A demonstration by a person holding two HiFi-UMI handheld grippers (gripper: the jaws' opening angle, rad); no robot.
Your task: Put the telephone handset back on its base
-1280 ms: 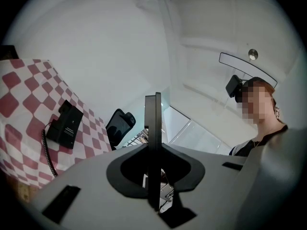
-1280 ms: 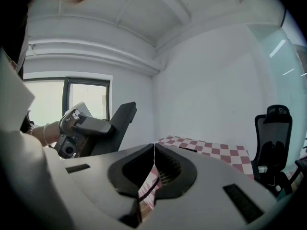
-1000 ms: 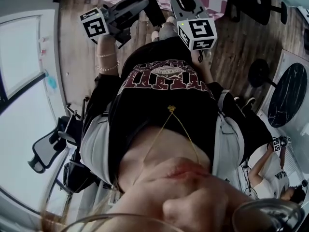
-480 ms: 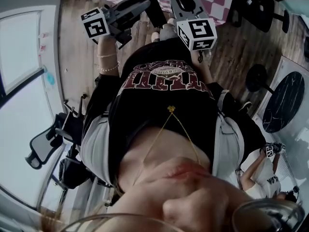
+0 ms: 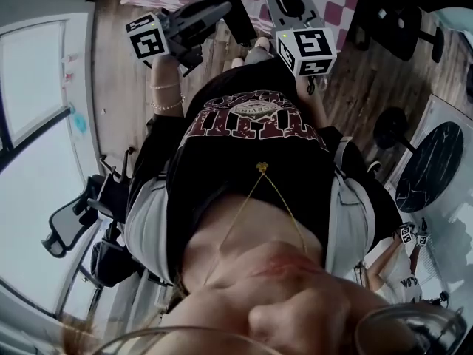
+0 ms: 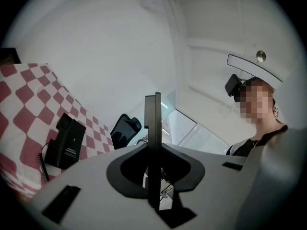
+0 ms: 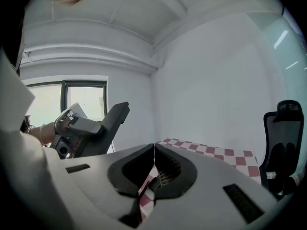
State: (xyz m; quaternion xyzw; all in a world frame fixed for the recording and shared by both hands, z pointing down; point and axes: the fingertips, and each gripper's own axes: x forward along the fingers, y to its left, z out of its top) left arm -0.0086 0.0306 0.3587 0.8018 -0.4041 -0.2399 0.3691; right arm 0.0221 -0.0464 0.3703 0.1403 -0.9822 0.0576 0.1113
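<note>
**Both grippers closed, telephone lying on the checked bench**

The person stands with a gripper in each hand, both held out ahead at the top of the head view. Left gripper (image 6: pixel 153 99): jaws pressed flat together, one dark blade up the middle of its view, gripping only each other. Right gripper (image 7: pixel 154 150): same story, jaws meeting in a thin seam. And there's the black telephone (image 6: pixel 64 140), at the lower left of the left gripper view. It lies on the red-and-white checked bench (image 6: pixel 19 90) with its coiled cord (image 6: pixel 42 164) beside it, well apart from both grippers. Handset or base, I cannot tell. A black office chair (image 6: pixel 125 128) stands just past the bench edge.
</note>
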